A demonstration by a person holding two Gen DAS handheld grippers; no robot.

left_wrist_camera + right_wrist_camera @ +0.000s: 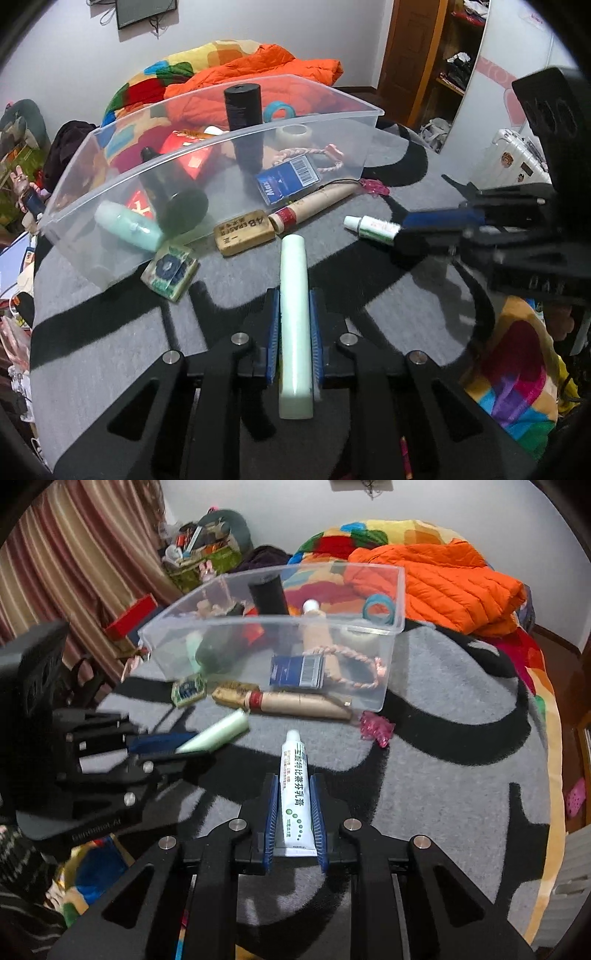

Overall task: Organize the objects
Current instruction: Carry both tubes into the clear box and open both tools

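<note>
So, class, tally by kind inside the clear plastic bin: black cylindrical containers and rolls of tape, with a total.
Black cylindrical containers: 2, one upright, one lying
Rolls of tape: 2, one blue, one clear
Total: 4

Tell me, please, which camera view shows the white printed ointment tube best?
The right wrist view: the white printed ointment tube lies lengthwise, label up, clamped in the right tool. The left wrist view shows only its capped end protruding sideways.

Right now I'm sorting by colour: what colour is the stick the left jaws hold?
Pale mint green stick, clearest in left wrist view.
</note>
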